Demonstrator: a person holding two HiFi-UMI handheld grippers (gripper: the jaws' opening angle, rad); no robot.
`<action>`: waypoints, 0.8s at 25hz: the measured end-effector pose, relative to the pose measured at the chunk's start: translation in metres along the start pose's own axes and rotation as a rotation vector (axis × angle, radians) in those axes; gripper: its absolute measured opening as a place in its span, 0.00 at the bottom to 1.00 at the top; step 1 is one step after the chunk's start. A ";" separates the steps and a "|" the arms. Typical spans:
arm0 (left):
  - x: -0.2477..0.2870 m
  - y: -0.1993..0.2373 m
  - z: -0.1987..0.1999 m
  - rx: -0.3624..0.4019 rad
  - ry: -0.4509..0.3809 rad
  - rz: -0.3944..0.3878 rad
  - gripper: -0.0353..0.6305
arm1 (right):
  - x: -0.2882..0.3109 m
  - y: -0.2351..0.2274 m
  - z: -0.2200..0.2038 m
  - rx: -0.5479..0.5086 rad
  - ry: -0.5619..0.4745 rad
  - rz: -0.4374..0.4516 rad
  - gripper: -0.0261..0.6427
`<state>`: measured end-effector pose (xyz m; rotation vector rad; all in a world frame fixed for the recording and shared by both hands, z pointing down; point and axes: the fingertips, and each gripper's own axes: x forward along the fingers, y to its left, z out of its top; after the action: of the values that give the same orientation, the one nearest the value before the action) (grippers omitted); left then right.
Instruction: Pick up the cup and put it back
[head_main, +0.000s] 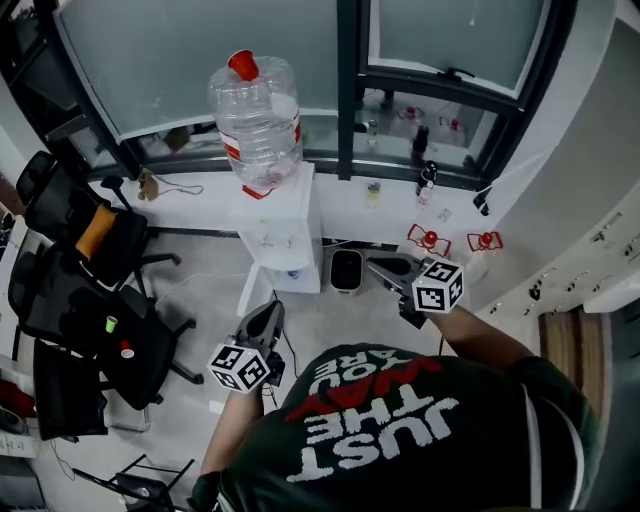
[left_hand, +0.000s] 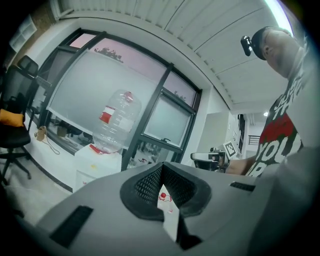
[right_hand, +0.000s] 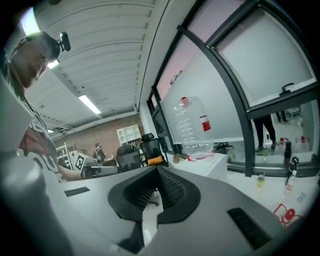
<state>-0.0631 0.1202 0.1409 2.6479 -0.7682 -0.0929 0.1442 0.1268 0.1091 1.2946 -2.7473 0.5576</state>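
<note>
I cannot make out a cup in any view. A small bluish thing (head_main: 292, 272) sits low at the front of the white water dispenser (head_main: 283, 225); it is too small to identify. My left gripper (head_main: 272, 308) hangs in the air short of the dispenser, its jaws shut with nothing between them (left_hand: 161, 167). My right gripper (head_main: 372, 263) is held further forward on the right, above a dark bin (head_main: 346, 270). Its pads meet at the tip and hold nothing (right_hand: 156, 170). A big clear bottle (head_main: 258, 120) with a red cap stands upside up on the dispenser.
Black office chairs (head_main: 90, 260) crowd the left side. A window sill (head_main: 440, 180) with small bottles runs behind the dispenser. Two red ornaments (head_main: 428, 240) lie low at the right by the white wall. The person's dark green T-shirt (head_main: 400, 430) fills the bottom of the head view.
</note>
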 end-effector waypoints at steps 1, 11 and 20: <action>-0.001 0.017 0.006 0.005 -0.004 -0.001 0.06 | 0.019 0.000 0.007 -0.011 0.002 0.003 0.09; 0.004 0.113 0.030 -0.019 -0.060 0.047 0.06 | 0.134 -0.009 0.030 -0.070 0.105 0.081 0.09; 0.051 0.134 0.007 -0.006 -0.079 0.260 0.06 | 0.153 -0.074 0.034 -0.150 0.170 0.278 0.09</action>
<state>-0.0882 -0.0133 0.1870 2.5261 -1.1277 -0.1296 0.1044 -0.0409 0.1295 0.8008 -2.7788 0.4424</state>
